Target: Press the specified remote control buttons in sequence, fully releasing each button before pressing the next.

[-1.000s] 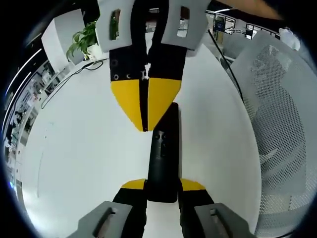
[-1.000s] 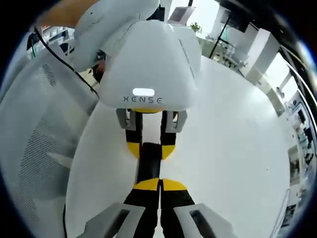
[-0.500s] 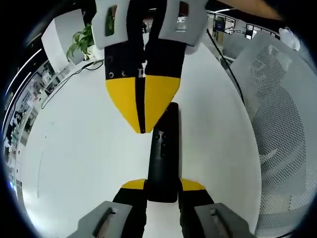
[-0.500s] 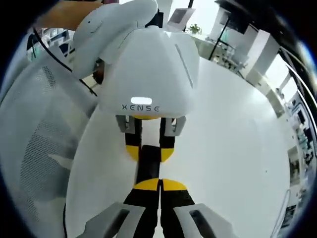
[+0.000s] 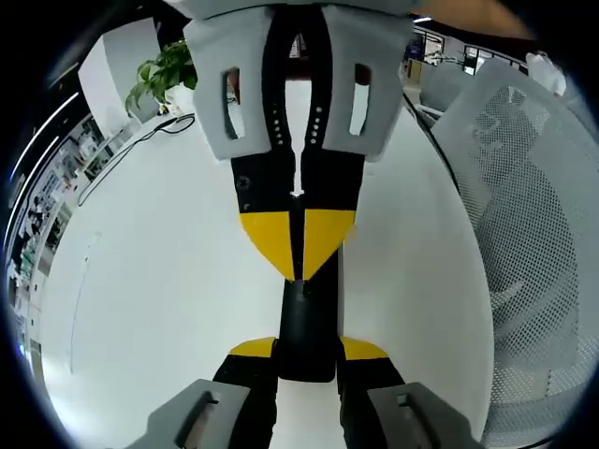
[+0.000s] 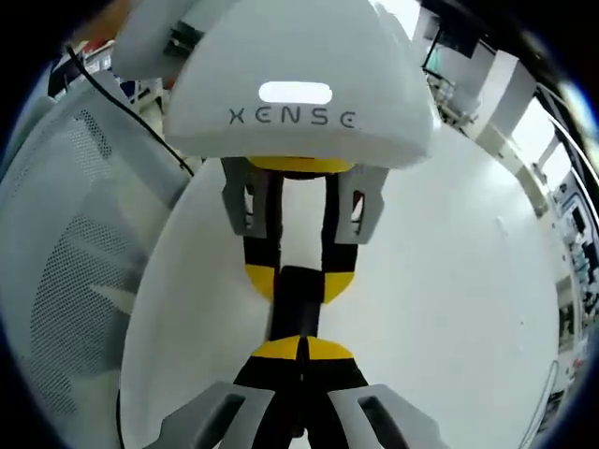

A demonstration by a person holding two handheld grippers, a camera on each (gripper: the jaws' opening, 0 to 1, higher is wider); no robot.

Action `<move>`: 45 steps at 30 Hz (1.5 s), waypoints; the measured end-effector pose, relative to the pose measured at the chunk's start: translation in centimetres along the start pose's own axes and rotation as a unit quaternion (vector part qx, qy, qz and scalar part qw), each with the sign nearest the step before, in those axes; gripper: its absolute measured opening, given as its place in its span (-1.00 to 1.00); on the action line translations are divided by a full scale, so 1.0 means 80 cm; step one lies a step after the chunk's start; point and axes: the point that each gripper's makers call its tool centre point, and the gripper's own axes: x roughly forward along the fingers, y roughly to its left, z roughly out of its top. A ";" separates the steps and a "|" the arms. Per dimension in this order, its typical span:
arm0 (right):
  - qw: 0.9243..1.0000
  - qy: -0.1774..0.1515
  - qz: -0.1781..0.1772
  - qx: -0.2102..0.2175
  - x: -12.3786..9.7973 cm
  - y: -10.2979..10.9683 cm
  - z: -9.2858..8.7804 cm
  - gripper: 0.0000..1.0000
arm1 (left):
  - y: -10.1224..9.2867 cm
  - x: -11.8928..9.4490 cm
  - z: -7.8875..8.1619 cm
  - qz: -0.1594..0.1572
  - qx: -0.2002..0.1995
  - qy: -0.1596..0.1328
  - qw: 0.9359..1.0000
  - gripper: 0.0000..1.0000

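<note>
A black remote control lies lengthwise on the white table, and my left gripper is shut on its near end, one yellow tip on each side. From the top of the left gripper view my right gripper reaches in, shut, its joined yellow tips resting on the remote's face and hiding the far part. In the right gripper view my right gripper is shut, tips on the remote. The left gripper faces it under its white housing.
A white mesh chair stands beside the table and also appears as mesh chair. A potted plant and a thin cable sit at the table's far side. Open white tabletop extends to the left of the remote.
My right gripper has slid along the remote toward the left gripper, its tips now lower on the remote's face. The left gripper and the remote have stayed put.
</note>
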 end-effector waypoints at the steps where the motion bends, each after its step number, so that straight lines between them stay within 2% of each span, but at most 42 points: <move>1: 1.000 0.000 0.001 -0.001 0.001 0.001 0.000 -1.00 | 0.000 0.000 0.000 0.001 0.001 0.000 1.000 -0.54; 30: 1.000 0.008 0.016 -0.007 0.018 0.008 -0.003 -1.00 | 0.000 0.000 -0.001 -0.001 0.000 -0.003 1.000 -0.54; 39: 1.000 0.005 0.023 0.003 0.019 0.008 -0.005 -1.00 | -0.001 0.000 0.000 -0.002 0.000 -0.003 1.000 -0.54; 45: 0.999 0.026 0.027 -0.010 0.021 0.009 -0.005 -1.00 | -0.001 0.000 0.001 -0.003 -0.001 -0.003 1.000 -0.54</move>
